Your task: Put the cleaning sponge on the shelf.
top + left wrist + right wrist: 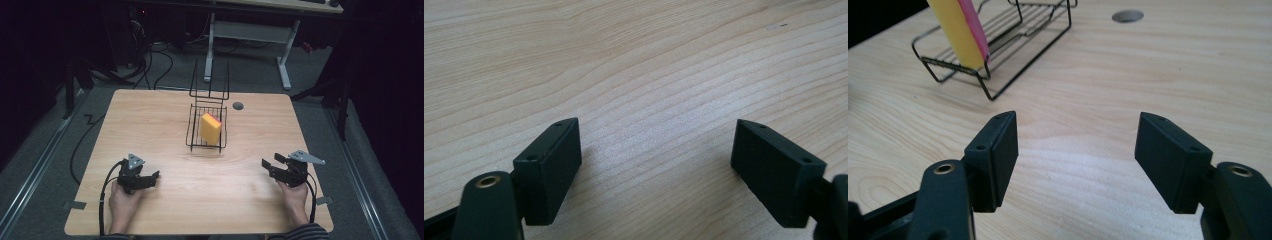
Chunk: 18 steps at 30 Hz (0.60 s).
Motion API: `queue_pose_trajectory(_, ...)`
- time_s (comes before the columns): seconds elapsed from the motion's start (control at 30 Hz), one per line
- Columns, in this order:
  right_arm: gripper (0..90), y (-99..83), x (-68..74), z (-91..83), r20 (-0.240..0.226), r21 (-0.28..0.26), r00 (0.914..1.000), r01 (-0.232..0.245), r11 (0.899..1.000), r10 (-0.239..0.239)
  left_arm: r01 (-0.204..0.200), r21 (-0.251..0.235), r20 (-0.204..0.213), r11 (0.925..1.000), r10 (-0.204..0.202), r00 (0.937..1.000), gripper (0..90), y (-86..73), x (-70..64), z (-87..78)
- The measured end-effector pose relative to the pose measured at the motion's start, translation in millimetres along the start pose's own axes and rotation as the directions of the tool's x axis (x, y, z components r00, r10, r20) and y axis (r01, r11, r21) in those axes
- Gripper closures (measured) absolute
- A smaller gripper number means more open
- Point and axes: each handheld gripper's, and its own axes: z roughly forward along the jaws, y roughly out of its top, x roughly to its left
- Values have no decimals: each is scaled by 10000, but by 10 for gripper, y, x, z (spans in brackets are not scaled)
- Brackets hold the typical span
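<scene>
Both my left tool [150, 178] and right tool [270, 163] rest spread and empty; reaching carelessly, I might knock the sponge [210, 128] leaning in the wire rack [190, 131] over.

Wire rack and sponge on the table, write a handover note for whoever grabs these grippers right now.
Left gripper: open, holding nothing, low over the near left of the table.
Right gripper: open, holding nothing, near right, aimed toward the rack.
Yellow sponge with a pink face stands on edge inside the black wire rack at the table's middle.
Done: sponge sits in the rack.
Left: nothing in hand; neither gripper touches the rack or sponge.
</scene>
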Motion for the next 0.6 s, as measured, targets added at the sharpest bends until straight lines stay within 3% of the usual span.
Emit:
queue_pose_trajectory(0.3, 340, -194, 5, 218, 299, 1111, 9995, 73, 9938, -106, 2, -3, -1, 10000, -2, 10000, 208, 0, 0, 0)
queue_pose_trajectory(0.47, 341, -249, 40, 333, 622, 1748, 9962, 494, 9834, -611, 2, 0, 0, 10000, -2, 10000, 208, 0, 0, 0)
queue_pose_trajectory(0.6, 341, -243, 90, 387, 1063, 2293, 9860, 1013, 9681, -1284, -1, 6, 5, 10000, 1, 10000, 208, 0, 0, -1)
